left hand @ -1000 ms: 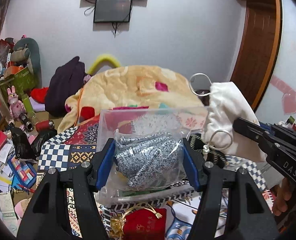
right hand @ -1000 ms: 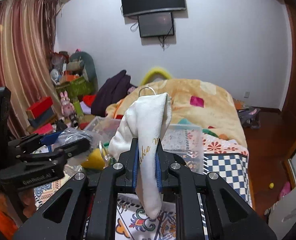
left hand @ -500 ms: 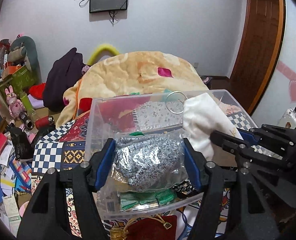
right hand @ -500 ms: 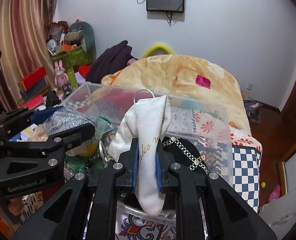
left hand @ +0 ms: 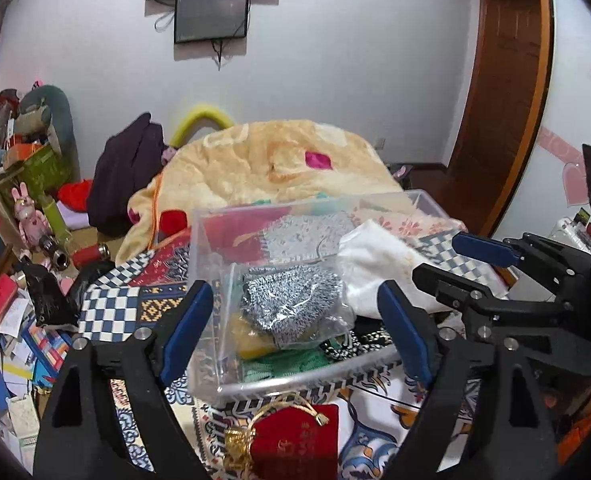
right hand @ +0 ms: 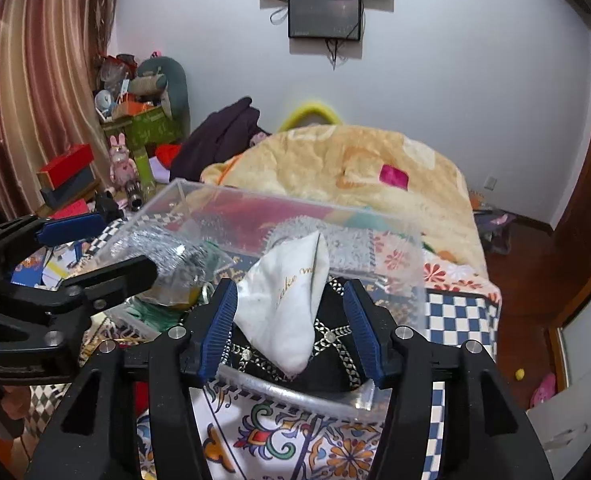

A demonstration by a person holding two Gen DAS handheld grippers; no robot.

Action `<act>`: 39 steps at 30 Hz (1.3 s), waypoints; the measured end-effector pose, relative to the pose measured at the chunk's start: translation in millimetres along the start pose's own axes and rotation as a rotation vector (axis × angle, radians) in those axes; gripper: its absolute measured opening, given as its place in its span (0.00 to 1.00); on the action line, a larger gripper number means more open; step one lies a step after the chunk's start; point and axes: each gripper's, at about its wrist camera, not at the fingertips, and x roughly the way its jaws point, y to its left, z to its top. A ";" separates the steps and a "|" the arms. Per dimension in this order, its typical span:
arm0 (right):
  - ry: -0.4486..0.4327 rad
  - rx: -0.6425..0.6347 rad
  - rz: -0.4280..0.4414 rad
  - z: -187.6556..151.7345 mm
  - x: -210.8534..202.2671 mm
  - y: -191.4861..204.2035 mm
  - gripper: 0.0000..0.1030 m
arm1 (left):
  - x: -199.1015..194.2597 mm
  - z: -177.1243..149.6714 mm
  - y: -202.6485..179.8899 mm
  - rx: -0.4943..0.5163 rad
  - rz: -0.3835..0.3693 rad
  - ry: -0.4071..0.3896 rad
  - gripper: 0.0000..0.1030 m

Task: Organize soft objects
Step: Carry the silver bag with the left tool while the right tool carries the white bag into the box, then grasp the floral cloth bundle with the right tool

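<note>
Left wrist: left tool [left hand: 295,328] spread apart; bagged grey knit [left hand: 291,304] lies in clear bin [left hand: 307,378], long axis sideways.

Right wrist: right tool [right hand: 291,332] spread apart; white pouch [right hand: 287,308] in bin, long axis upright, narrow end down.

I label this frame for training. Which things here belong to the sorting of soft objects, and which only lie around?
Belong to the job:
clear plastic bin
bagged grey knit
white cloth pouch
left tool
right tool

Just lying about:
red drawstring pouch
yellow blanket
pink rabbit toy
wall screen
</note>
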 end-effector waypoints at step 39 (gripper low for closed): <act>0.193 -0.027 0.173 -129.3 -31.8 52.5 0.87 | -63.5 -125.8 -0.6 -0.053 -0.007 0.180 0.95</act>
